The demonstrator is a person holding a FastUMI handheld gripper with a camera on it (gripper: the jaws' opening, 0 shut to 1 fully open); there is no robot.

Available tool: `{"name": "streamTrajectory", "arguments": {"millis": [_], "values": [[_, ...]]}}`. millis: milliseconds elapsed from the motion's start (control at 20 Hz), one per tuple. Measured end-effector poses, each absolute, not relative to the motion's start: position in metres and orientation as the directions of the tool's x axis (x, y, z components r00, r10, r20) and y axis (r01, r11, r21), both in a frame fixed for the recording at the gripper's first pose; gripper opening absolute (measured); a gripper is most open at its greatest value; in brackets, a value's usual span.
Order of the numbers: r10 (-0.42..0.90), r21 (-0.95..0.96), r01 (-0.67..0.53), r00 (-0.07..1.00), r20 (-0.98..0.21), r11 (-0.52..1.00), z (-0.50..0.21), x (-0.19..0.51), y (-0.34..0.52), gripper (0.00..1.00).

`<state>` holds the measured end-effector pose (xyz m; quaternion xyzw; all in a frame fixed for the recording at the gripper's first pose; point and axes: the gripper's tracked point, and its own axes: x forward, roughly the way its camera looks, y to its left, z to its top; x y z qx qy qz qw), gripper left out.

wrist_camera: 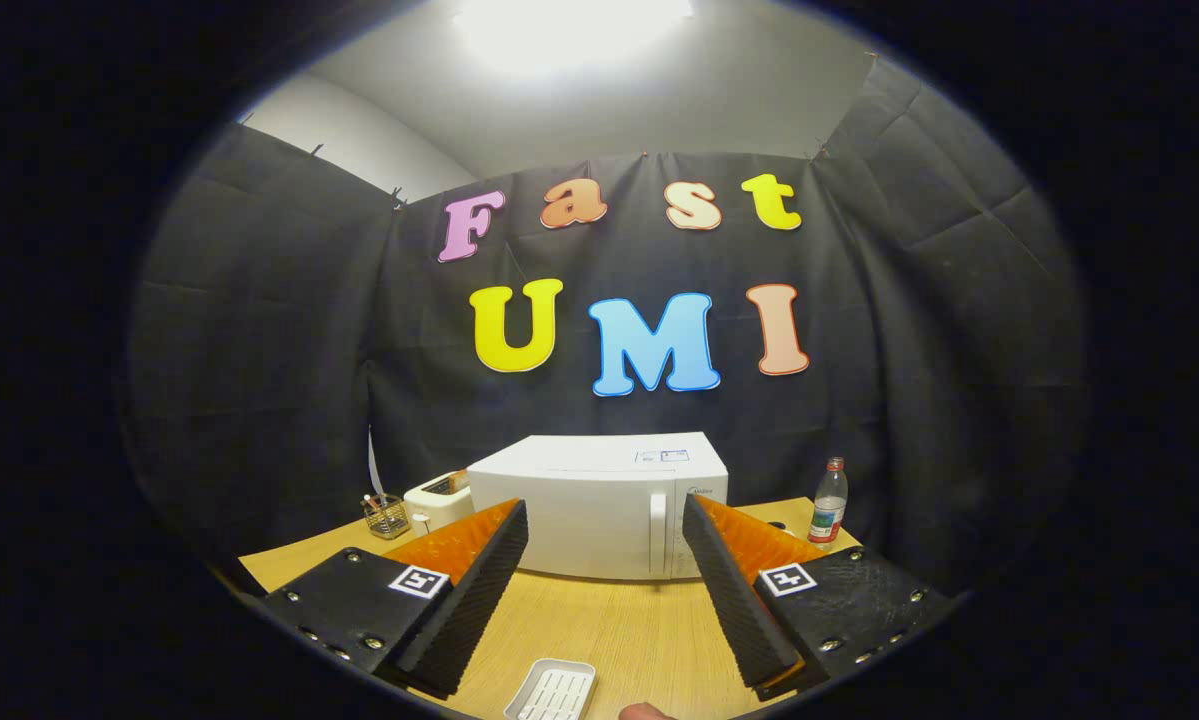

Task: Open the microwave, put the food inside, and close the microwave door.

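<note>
A white microwave (599,505) stands on the wooden table (609,625) beyond my fingers, its door shut and its vertical handle (658,532) near the right side of the front. My gripper (604,590) is open and holds nothing, its fingers spread wide with the microwave's front seen between them, still a good way off. A small white tray (551,690) lies on the table close to me, between and below the fingers. Something small and reddish-tan (646,712) peeks in just right of the tray; I cannot tell what it is.
A white toaster (437,500) sits left of the microwave, with a wire pen holder (387,516) further left. A clear bottle with a red cap (829,502) stands to the microwave's right. Bare tabletop lies between the tray and the microwave.
</note>
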<state>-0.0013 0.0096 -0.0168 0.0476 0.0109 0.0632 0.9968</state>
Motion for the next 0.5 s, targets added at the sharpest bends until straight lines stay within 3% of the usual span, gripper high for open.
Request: {"name": "streamTrajectory", "arguments": {"millis": [500], "values": [[0.132, 0.1, -0.131, 0.991, -0.006, 0.986, -0.0098, -0.007, 0.0164, 0.97]]}}
